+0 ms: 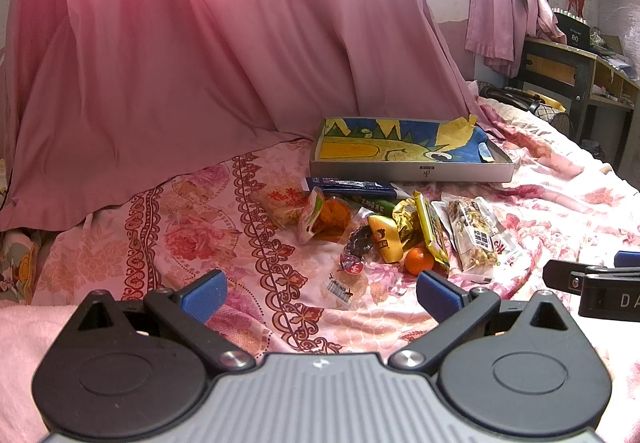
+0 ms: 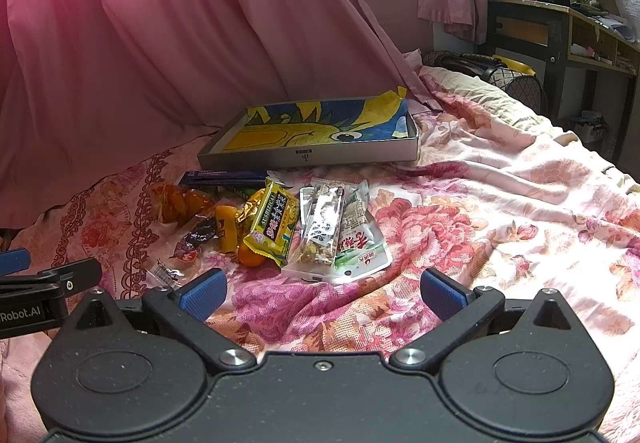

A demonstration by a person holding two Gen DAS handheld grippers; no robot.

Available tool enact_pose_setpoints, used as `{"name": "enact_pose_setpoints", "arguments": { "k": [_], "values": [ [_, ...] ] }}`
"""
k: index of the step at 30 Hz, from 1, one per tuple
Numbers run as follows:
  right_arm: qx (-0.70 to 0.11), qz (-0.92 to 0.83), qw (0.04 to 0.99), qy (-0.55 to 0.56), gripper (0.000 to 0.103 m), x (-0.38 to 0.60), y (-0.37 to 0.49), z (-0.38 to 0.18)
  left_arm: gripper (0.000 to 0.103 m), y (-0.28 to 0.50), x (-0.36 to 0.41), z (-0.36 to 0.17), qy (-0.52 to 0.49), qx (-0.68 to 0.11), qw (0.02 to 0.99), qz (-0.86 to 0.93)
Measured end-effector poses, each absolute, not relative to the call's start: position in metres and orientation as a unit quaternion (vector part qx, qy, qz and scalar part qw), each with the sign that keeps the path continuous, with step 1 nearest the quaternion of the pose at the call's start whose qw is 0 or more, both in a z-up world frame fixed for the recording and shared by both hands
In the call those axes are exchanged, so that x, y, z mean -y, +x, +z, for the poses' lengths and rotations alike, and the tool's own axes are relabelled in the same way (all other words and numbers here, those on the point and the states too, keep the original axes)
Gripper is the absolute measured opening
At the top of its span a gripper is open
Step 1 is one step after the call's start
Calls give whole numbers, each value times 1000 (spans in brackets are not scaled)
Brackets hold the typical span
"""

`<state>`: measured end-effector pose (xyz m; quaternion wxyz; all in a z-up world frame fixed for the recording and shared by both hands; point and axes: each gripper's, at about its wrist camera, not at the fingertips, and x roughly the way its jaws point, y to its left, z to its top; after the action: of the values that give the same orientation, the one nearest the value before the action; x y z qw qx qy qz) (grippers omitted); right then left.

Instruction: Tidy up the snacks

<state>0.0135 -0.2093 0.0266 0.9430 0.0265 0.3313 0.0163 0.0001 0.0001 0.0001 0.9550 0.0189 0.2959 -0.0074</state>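
Note:
A pile of snacks lies on the floral bedsheet in front of a shallow grey box (image 1: pixel 412 171) (image 2: pixel 308 157) lined with a blue and yellow drawing. In the pile are a yellow packet (image 1: pixel 431 229) (image 2: pixel 272 229), a nut bar (image 1: pixel 474 233) (image 2: pixel 322 227), a small orange (image 1: pixel 419 261) (image 2: pixel 250 257), an orange-filled bag (image 1: pixel 330 217) (image 2: pixel 178 203) and a rice cracker pack (image 1: pixel 282 205). My left gripper (image 1: pixel 320 295) hovers open just short of the pile. My right gripper (image 2: pixel 322 293) is open too, near the white pouch (image 2: pixel 362 243), with nothing held.
A pink curtain (image 1: pixel 200 43) hangs over the bed behind the box. A wooden desk (image 2: pixel 560 35) with clutter stands at the far right, a dark bag (image 2: pixel 480 69) beside it. Rumpled bedding (image 2: pixel 500 183) spreads to the right of the snacks.

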Motion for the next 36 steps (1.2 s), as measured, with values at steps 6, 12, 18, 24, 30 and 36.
{"name": "enact_pose_setpoints", "arguments": {
  "k": [6,12,18,24,30,36],
  "values": [
    [-332,16,943,26,102,209,14,26,103,0,0,0,19,-296,955,-8],
    [-332,16,943,26,102,208,16,28,103,0,0,0,19,-296,955,-8],
    [-339,13,940,36,103,211,16,26,103,4,-1,1,16,-309,951,-10],
    [-351,4,935,51,103,217,21,23,103,23,-8,-1,-1,-339,940,-21],
    [-362,2,931,40,102,214,32,27,103,46,-7,5,4,-350,936,-28],
    [-355,1,934,26,103,216,44,32,103,73,-3,12,15,-354,934,-38]
  ]
}}
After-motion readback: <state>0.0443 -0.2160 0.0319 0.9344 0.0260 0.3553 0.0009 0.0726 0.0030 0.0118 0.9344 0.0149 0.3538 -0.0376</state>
